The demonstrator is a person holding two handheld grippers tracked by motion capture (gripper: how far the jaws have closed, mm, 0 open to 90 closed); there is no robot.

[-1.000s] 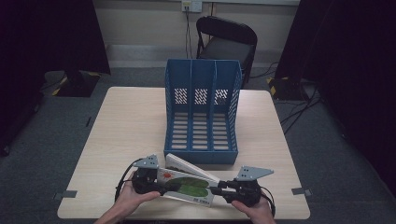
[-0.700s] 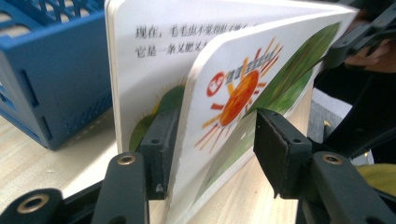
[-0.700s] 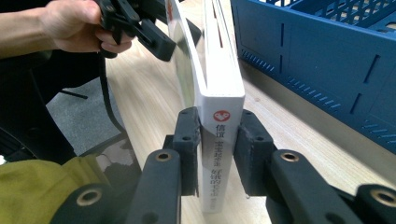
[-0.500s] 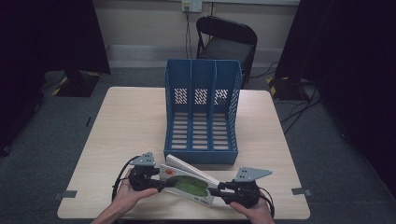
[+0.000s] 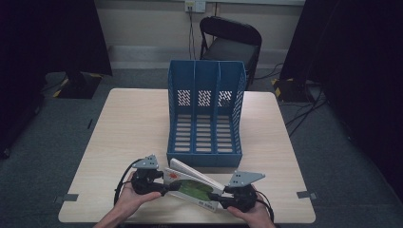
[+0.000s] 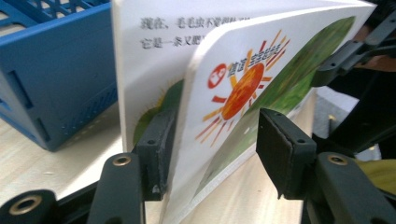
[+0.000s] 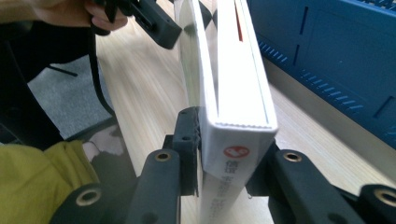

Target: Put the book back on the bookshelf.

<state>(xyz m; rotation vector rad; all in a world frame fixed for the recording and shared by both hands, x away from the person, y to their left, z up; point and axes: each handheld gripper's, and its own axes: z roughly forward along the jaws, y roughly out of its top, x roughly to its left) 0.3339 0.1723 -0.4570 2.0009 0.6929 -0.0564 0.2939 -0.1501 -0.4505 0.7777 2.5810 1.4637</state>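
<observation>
Right now I have the thick white board book with the orange sun cover raised on edge at the near table edge, just before the blue three-slot plastic file rack. My right gripper clamps its spine to carry it; my left gripper, jaws just widening, straddles the fanned cover unpressed, probably only steadying it.

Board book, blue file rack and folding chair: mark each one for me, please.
board book (image 5: 192,188), high view, on the green part of its front cover.
blue file rack (image 5: 203,140), high view, on the slatted floor of its middle compartment.
folding chair (image 5: 228,46), high view, on its dark seat.
</observation>
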